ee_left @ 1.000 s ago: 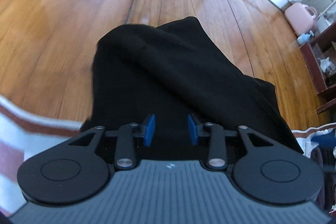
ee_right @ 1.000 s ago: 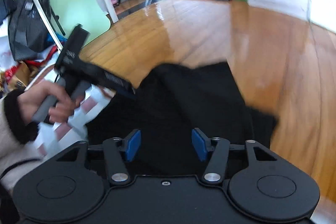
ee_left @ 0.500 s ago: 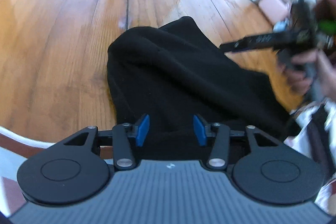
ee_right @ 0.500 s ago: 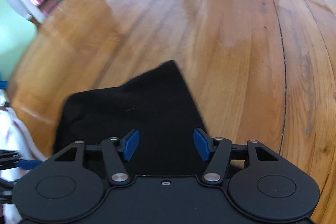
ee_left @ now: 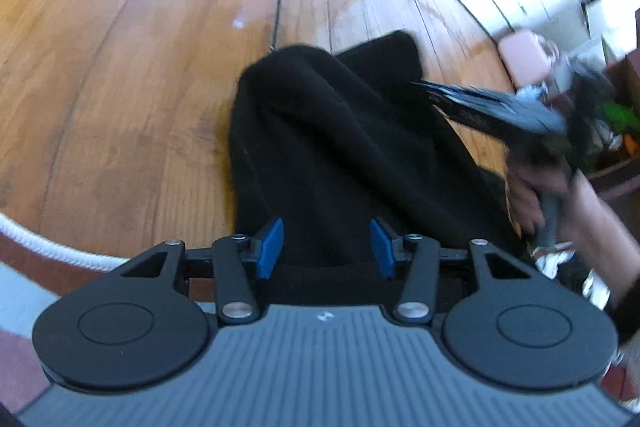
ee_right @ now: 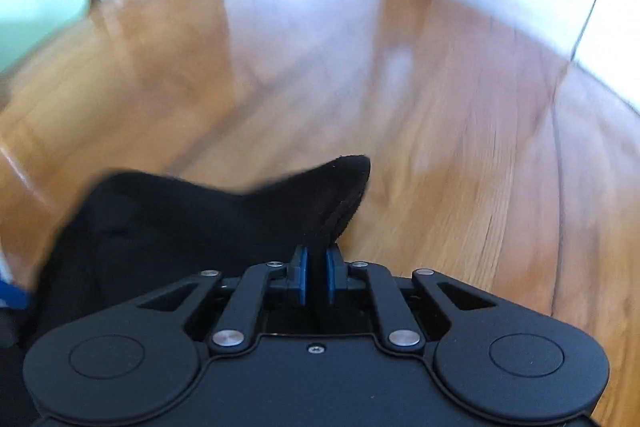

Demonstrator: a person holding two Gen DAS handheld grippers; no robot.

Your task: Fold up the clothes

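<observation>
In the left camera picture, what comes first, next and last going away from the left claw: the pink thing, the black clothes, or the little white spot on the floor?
1. Black clothes: right in front of the left claw.
2. White spot: farther out, on the wooden floor, left of centre.
3. Pink thing: far right, by the wall.

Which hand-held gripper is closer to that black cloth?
Right. The right hand-held gripper is shut on a raised edge of the black cloth; the left hand-held gripper is open just above it, gripping nothing.

Right tongs smear with blur beside the black garment
</observation>
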